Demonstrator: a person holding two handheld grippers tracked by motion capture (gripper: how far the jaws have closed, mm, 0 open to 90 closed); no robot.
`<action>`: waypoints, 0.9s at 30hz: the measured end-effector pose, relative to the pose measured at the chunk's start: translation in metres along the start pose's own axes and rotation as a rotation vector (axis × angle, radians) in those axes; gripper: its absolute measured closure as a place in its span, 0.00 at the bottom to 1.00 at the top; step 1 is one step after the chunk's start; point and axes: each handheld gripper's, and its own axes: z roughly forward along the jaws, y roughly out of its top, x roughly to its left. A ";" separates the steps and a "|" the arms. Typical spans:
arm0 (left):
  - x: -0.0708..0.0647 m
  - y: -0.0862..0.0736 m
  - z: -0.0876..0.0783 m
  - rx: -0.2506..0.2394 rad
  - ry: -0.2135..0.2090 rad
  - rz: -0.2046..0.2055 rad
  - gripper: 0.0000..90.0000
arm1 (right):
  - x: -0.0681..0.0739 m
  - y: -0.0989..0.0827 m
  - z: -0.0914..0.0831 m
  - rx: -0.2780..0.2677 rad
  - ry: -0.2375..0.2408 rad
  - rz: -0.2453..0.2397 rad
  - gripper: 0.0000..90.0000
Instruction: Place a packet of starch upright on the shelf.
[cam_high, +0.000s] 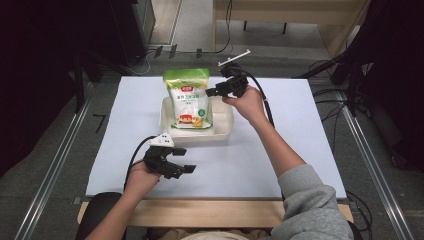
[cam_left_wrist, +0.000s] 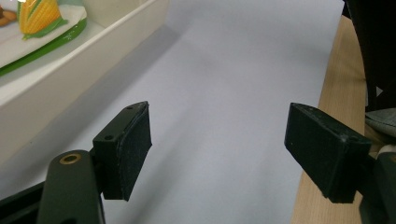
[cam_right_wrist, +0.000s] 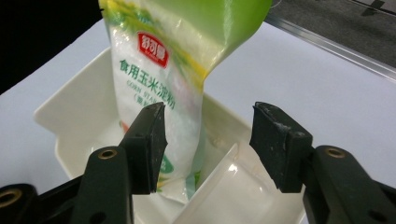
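A green and white bag of corn starch (cam_high: 189, 100) leans upright in a cream plastic tray (cam_high: 220, 131) at the middle of the white table cover. My right gripper (cam_high: 212, 92) hovers just right of the bag's upper part, jaws open and pointing left at it. In the right gripper view the bag (cam_right_wrist: 163, 70) stands just beyond the jaws and the tray (cam_right_wrist: 77, 112) spreads below; nothing is held between the open fingers (cam_right_wrist: 149, 140). My left gripper (cam_high: 186, 160) stands open near the table's front, below the tray, empty. The left gripper view has the tray's wall (cam_left_wrist: 70, 79) at upper left.
The white cover (cam_high: 300, 130) spans the table, with a wooden edge (cam_high: 200, 212) along the front. A dark chair back (cam_high: 97, 210) sits at the lower left. Metal rails (cam_high: 370, 165) and cables run along the floor on both sides.
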 end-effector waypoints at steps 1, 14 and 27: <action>0.000 0.000 0.000 0.000 0.000 0.001 0.26 | 0.000 -0.003 -0.002 -0.001 0.004 -0.005 0.51; 0.000 0.000 0.001 0.002 0.002 -0.003 0.26 | 0.008 -0.047 -0.040 -0.038 0.030 -0.045 0.50; 0.000 0.000 0.001 0.004 0.006 -0.003 0.26 | 0.013 -0.109 -0.064 -0.071 0.021 -0.066 0.47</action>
